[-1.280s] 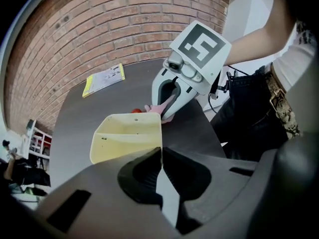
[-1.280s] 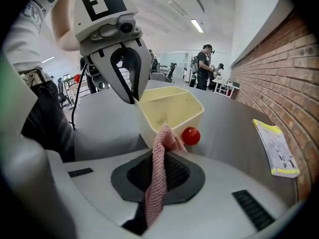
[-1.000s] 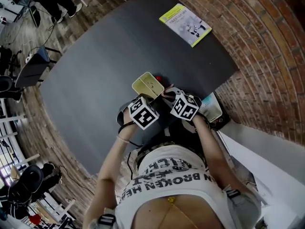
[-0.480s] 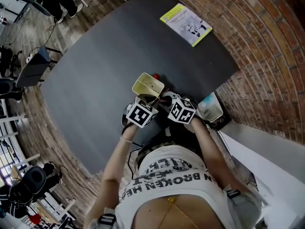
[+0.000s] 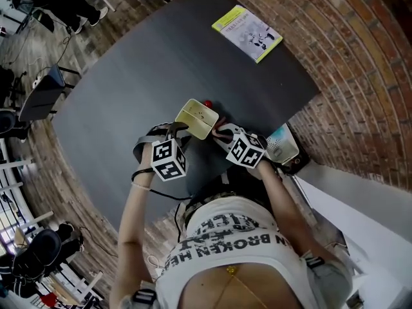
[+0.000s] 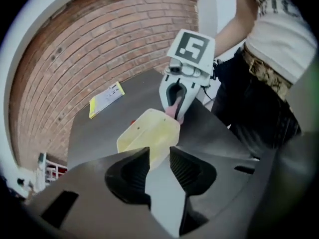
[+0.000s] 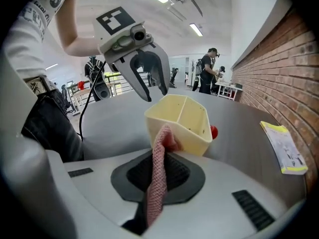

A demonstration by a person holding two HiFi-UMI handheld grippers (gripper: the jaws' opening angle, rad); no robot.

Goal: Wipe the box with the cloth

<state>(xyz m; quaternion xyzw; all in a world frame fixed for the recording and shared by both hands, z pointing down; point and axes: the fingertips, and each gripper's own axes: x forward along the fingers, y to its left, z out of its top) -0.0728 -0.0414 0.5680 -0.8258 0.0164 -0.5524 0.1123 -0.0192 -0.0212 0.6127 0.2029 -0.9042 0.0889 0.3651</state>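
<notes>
Leftward from the yellow divided box (image 5: 196, 118) the left gripper (image 5: 175, 129) had drawn, jaws just parted and empty, while the right gripper (image 5: 221, 134) pinched the pink cloth (image 7: 158, 183) against the box's near wall; wiping looked under way, and the next stroke likely needed the box steadied.

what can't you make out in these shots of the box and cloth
Red object: right gripper view, mostly hidden behind the box; identity unclear.
Booklet print: head view, too small to read.
Box's base: every view, hidden by its own walls; resting or lifted unclear.
</notes>
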